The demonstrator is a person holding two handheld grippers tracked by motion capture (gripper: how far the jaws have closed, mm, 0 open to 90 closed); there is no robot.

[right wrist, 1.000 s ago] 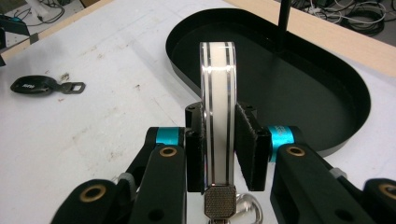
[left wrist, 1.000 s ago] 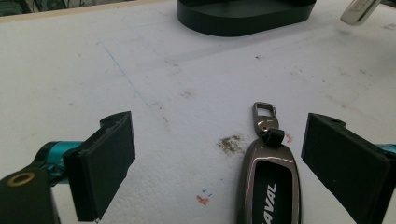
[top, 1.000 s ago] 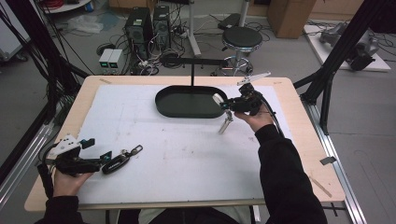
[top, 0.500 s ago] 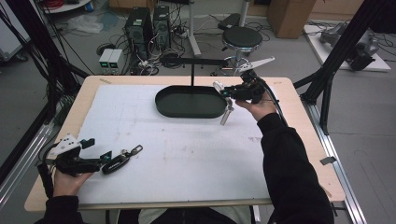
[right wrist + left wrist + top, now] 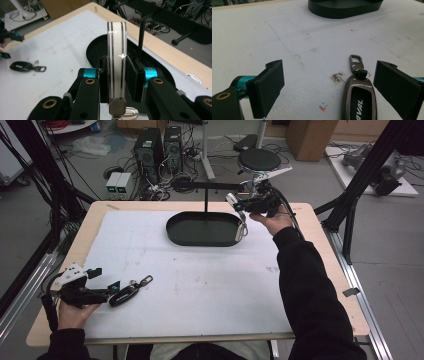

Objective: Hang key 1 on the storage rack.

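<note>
White letters "VAL", their start cut off at the frame's edge, mark the glossy black-and-grey metal car key fob (image 5: 359, 100).

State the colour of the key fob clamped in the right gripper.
White with thin dark stripes on the key fob; clearest in the right gripper view.

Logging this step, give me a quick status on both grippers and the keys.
Right gripper shut on white key fob, held above black tray. Left gripper open, jaws either side of dark key fob on the table. Nothing in the way.
</note>
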